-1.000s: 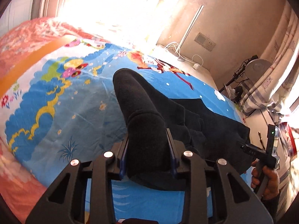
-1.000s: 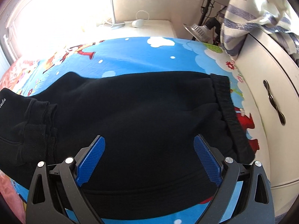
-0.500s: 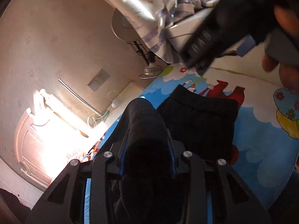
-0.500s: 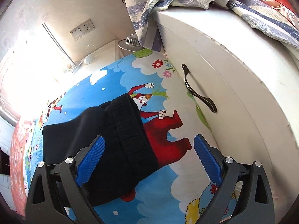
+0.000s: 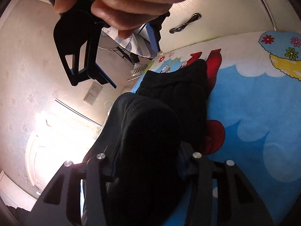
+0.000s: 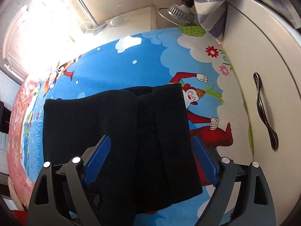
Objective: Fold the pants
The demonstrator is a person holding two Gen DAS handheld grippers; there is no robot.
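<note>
Left wrist view: my left gripper (image 5: 148,162) clamps the black fleece pants (image 6: 131,131), carrying the leg end over the waistband so it doubles. My right gripper (image 6: 150,150), jaws apart, hovers above that waistband.

My left gripper (image 5: 148,162) has its jaws closed tight on a thick bunch of the black pants (image 5: 150,131), which fills the gap between them. My right gripper (image 6: 150,148) hangs over the folded cloth with its blue fingers (image 6: 97,154) spread wide, gripping nothing. In the left view my right hand (image 5: 120,1) wraps the right gripper's handle, knuckles close to the lens.
</note>
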